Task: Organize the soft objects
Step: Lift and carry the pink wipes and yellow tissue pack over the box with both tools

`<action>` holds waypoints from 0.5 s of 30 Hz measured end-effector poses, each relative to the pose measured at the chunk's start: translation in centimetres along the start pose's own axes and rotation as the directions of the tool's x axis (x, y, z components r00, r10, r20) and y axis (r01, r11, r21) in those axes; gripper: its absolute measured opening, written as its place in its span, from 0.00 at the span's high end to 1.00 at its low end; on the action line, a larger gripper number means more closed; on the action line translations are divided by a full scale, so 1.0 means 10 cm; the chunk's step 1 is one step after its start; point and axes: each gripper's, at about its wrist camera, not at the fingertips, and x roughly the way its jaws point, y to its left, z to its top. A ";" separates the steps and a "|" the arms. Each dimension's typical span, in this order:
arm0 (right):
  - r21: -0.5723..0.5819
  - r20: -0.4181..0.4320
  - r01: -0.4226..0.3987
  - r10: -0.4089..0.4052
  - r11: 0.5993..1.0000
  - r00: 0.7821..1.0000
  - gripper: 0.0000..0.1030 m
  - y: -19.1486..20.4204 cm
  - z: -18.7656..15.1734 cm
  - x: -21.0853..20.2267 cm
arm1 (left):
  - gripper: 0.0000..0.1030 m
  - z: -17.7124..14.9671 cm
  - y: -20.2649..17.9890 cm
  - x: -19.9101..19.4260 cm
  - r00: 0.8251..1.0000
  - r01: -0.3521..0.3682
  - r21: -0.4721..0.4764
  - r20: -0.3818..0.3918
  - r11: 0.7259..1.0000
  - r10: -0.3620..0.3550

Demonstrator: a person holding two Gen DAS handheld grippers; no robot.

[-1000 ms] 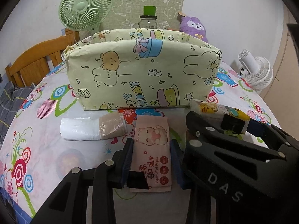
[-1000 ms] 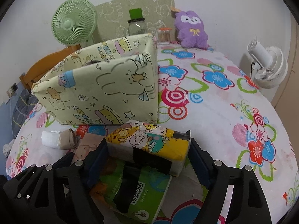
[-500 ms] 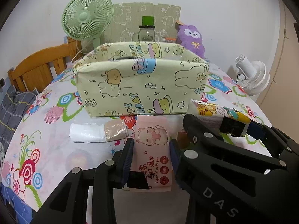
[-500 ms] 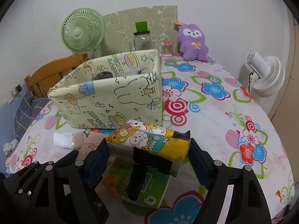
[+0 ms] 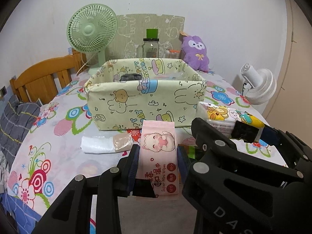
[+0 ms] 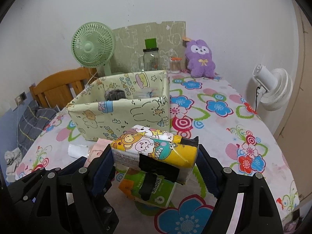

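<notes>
My left gripper (image 5: 158, 159) is shut on a pink pack of mini wipes (image 5: 159, 152) with a cat picture, held above the table in front of the pale yellow cartoon-print fabric box (image 5: 144, 101). My right gripper (image 6: 155, 158) is shut on a yellow cartoon tissue pack (image 6: 156, 148), lifted over a green tissue pack (image 6: 154, 190) that lies on the table. The yellow pack (image 5: 230, 117) and the right gripper's black frame also show at the right of the left wrist view. A dark grey soft item (image 6: 115, 94) sits inside the box (image 6: 124, 115).
A white roll with a beige end (image 5: 106, 145) lies on the flowered tablecloth (image 6: 224, 120) left of the wipes. Behind the box stand a green fan (image 5: 92, 31), a glass jar (image 5: 151, 47) and a purple plush (image 6: 200, 59). A white fan (image 6: 273, 89) is at the right edge, a wooden chair (image 5: 44, 78) at the left.
Both grippers have risen and pulled back with their packs. The box now looks smaller and its open top and inside have come into view. The green pack stayed on the table.
</notes>
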 end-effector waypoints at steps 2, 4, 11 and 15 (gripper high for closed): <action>0.000 0.010 -0.001 0.001 1.000 1.000 0.19 0.00 0.02 -0.04 | 0.62 0.02 -0.01 -0.05 1.000 0.001 0.003 0.010 1.000 -0.001; -0.002 0.021 -0.001 0.001 1.000 1.000 0.19 0.01 0.03 -0.09 | 0.62 0.03 -0.02 -0.08 1.000 0.001 0.004 0.018 1.000 -0.001; -0.007 0.059 0.000 0.000 1.000 0.998 0.19 0.02 0.08 -0.24 | 0.62 0.07 -0.03 -0.23 0.999 0.006 0.011 0.048 1.000 -0.006; -0.012 0.076 -0.002 0.003 1.000 0.997 0.19 0.04 0.11 -0.33 | 0.62 0.09 -0.03 -0.30 0.998 0.012 0.010 0.056 1.000 -0.013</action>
